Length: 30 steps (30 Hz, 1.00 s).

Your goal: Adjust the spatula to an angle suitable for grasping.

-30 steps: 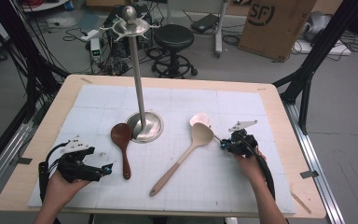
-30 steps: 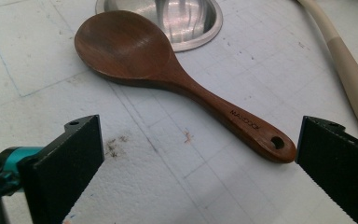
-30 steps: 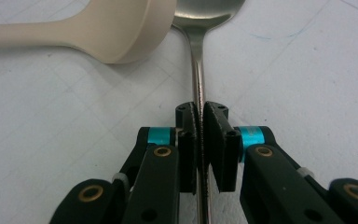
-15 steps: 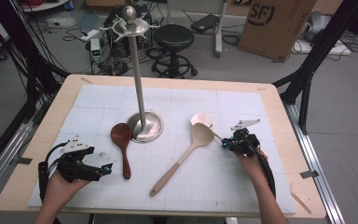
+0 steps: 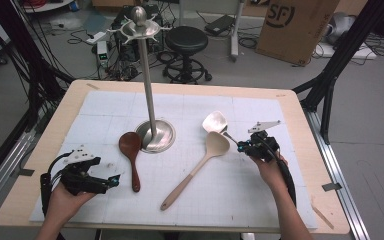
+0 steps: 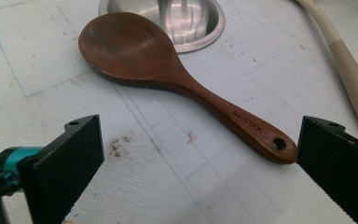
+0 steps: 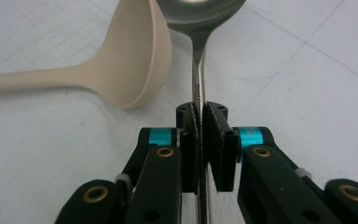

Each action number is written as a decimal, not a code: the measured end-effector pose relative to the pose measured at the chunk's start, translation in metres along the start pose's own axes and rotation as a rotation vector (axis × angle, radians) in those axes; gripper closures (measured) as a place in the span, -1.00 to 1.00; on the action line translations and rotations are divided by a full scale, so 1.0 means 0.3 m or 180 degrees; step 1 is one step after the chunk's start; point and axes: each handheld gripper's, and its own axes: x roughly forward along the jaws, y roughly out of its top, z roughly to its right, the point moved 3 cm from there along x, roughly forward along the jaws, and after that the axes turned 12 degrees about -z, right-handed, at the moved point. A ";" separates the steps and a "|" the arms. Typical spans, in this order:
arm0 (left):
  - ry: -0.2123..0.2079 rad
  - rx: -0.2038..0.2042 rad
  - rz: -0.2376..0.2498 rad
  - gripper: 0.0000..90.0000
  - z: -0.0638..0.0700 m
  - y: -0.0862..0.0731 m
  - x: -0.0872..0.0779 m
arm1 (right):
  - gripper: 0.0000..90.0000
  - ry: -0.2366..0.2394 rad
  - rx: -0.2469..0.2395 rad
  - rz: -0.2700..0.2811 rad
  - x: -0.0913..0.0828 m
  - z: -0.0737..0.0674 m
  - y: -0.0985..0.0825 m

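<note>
A steel spoon (image 5: 215, 121) (image 7: 198, 14) lies right of the stand, and my right gripper (image 5: 243, 146) (image 7: 199, 119) is shut on its thin handle. Touching the spoon's bowl is a beige ladle (image 5: 200, 161) (image 7: 121, 70) that runs diagonally toward the front. A dark wooden spoon (image 5: 131, 155) (image 6: 168, 79) lies left of the stand's base. My left gripper (image 5: 109, 182) (image 6: 198, 154) stands open just short of the wooden spoon's handle end, with bare mat between the jaws. The handle tip almost meets the right jaw in the left gripper view.
A steel utensil stand (image 5: 150, 90) with a round base (image 5: 155, 136) (image 6: 186, 23) and a hook ring on top rises from the white mat (image 5: 190, 200). Beyond the table are a stool (image 5: 186, 42), a cardboard box (image 5: 290, 25) and floor cables.
</note>
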 end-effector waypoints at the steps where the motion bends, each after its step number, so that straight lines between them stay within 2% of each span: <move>1: 0.0000 0.0005 -0.0001 -0.96 0.000 0.000 0.000 | 0.87 0.0005 0.0015 0.0017 -0.006 0.003 0.003; 5: -0.0004 -0.0003 -0.0002 -0.96 0.002 0.001 0.002 | 0.87 0.0030 0.0034 0.0082 -0.027 0.009 0.018; 11: -0.0003 -0.0011 0.0003 -0.96 0.002 0.001 0.003 | 0.87 0.0065 -0.0117 0.0190 -0.065 -0.018 0.058; 19: 0.0004 0.0003 -0.0007 -0.96 0.002 0.001 0.002 | 0.87 0.0264 -0.0356 0.0207 -0.064 -0.098 0.081; 24: 0.0006 -0.0002 -0.0002 -0.96 0.000 0.001 0.001 | 0.87 0.0378 -0.0512 0.0245 -0.063 -0.159 0.102; 30: 0.0000 -0.0002 -0.0001 -0.96 0.002 0.001 0.002 | 0.87 0.0518 -0.0722 0.0212 -0.043 -0.238 0.120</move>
